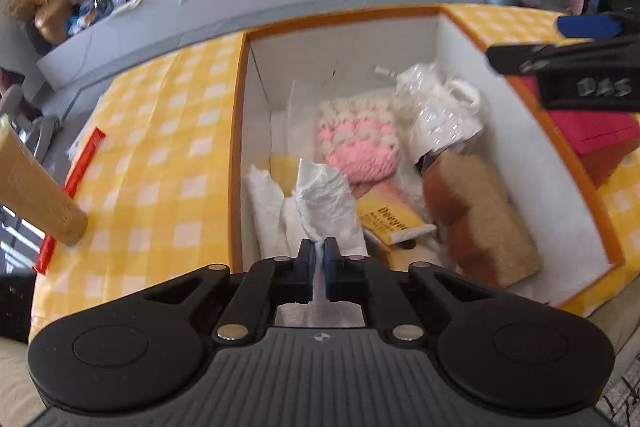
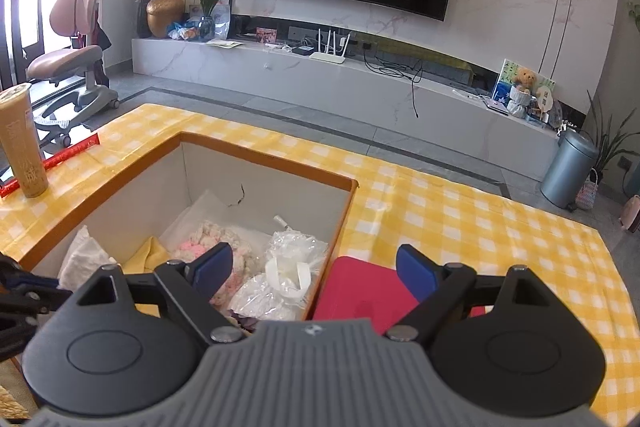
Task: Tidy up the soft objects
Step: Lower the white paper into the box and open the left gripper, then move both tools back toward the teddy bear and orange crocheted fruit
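Two claws work over the orange-rimmed white box (image 1: 240,131): left claw (image 1: 319,251) pinches crumpled white tissue paper (image 1: 324,199) above its contents, right claw (image 2: 314,269) gapes wide, empty

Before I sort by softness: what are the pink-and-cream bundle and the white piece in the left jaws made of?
Pink-and-cream bundle: chunky knitted yarn, matte, judging by its thick loops. White piece: probably tissue or thin paper, matte, crumpled.
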Demonstrator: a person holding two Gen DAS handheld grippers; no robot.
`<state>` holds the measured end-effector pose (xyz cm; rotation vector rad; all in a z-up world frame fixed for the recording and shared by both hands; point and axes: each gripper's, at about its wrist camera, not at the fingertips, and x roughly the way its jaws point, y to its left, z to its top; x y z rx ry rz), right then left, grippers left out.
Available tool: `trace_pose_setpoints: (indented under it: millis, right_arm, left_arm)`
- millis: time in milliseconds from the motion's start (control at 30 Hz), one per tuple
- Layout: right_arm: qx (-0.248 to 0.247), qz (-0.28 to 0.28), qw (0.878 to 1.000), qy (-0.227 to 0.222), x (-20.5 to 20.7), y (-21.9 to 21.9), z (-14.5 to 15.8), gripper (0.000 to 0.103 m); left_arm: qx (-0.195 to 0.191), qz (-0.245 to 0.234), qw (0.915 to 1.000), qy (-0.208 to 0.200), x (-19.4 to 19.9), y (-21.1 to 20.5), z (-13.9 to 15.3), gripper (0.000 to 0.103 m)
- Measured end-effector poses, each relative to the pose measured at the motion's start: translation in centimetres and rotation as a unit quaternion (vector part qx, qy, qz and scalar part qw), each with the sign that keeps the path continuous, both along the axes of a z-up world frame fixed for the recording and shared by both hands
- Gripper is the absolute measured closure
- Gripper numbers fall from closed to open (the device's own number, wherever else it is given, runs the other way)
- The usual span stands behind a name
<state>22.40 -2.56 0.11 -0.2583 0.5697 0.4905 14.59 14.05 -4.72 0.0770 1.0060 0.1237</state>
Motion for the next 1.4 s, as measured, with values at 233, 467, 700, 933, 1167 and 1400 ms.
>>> trace_pose_setpoints:
  millis: [233, 467, 700, 933, 1167, 1400]
  right_arm:
    - [0.022, -0.014, 1.0, 0.011, 0.3, -1.0, 0.4, 0.016]
    - [0.04, -0.025, 0.999, 0.021, 0.5, -1.6, 0.7, 0.016]
    - [0.068, -0.032, 0.997, 0.032, 0.5, -2.4, 1.4, 0.016]
    - [0.071, -0.032, 0.996, 0.043, 0.6, -2.5, 1.1, 0.016]
    - [0.074, -0.033, 0.995, 0.052, 0.8, -2.4, 0.9, 0.016]
    - [0.061, -0.03, 0.996, 0.051, 0.5, -1.7, 1.1, 0.014]
  left_arm:
    - [0.049, 0.031, 0.9978, 0.031, 1.9, -0.9, -0.9, 0.097]
    - [0.038, 0.027, 0.9973, 0.056, 1.8, -2.1, -1.3, 0.097]
    - [0.076, 0.052, 0.993, 0.074, 3.5, -2.6, -3.2, 0.096]
    - [0.056, 0.045, 0.9942, 0.08, 4.0, -2.4, -3.5, 0.096]
    - [0.001, 0.001, 0.9961, 0.088, 4.3, -2.1, -3.5, 0.088]
    - [0.0, 0.018, 0.9976, 0.067, 3.5, -2.2, -2.4, 0.043]
